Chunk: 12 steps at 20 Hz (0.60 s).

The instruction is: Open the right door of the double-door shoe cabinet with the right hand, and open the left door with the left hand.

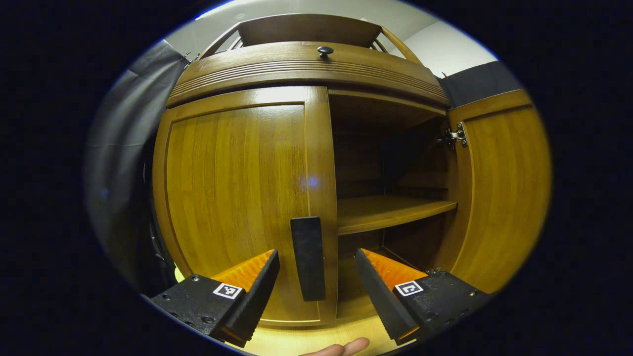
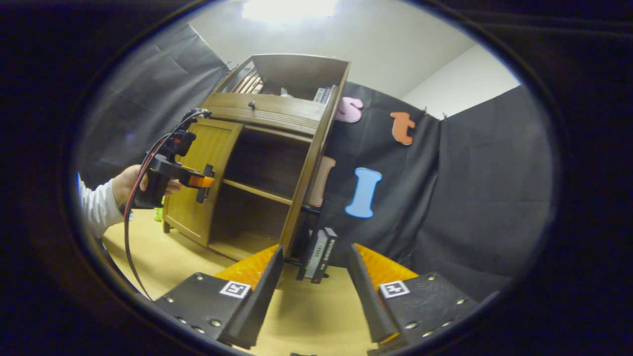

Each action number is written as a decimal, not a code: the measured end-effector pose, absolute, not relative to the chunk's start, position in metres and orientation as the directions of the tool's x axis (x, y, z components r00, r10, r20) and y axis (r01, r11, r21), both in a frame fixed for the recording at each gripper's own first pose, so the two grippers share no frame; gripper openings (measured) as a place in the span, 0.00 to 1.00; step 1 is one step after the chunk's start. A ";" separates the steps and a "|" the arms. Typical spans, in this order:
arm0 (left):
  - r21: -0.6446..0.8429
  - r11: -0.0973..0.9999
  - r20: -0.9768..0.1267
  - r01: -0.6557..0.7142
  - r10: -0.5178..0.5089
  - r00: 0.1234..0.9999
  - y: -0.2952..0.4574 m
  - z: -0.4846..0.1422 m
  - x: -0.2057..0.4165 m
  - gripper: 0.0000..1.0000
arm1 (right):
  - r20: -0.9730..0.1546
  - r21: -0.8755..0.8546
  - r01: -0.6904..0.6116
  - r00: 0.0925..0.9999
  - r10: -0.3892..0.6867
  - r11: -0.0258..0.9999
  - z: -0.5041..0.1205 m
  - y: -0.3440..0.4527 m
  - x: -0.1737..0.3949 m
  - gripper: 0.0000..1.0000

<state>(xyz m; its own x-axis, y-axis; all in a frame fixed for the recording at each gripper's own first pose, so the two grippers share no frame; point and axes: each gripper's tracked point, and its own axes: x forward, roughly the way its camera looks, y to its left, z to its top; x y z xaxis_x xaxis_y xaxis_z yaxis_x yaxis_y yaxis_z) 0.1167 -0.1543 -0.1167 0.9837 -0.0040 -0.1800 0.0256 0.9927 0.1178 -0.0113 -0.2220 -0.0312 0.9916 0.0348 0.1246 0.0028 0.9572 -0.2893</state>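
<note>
**Ana:** Left gripper view first: the left gripper (image 1: 316, 289) sits at the bottom centre with its fingers spread apart, straddling the dark handle (image 1: 308, 258) of the left door (image 1: 237, 198) without pressing on it. That door looks closed, filling the middle left of the frame.

**Ben:** So it is lined up to pinch the handle, I'd judge. And the right door (image 1: 499, 193)?

**Ana:** Swung wide at the right edge, hinge (image 1: 457, 136) exposed, with the shelf (image 1: 390, 212) bare inside the shoe cabinet (image 1: 306, 64).

**Ben:** Right gripper view agrees?

**Ana:** Yes. The right gripper (image 2: 316, 287) at the bottom centre is released, holding nothing, with the right door's handle (image 2: 319, 254) just beyond its tips. I'd say it let go once that door was open. A sleeved hand (image 2: 129, 184) at the left holds the other gripper up to the left door.
</note>
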 end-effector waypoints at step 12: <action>0.024 0.997 -0.150 0.067 -0.063 0.987 -0.145 -0.123 0.151 0.46 | 0.146 0.166 0.247 0.951 -0.272 0.955 -0.028 -0.310 -0.125 1.00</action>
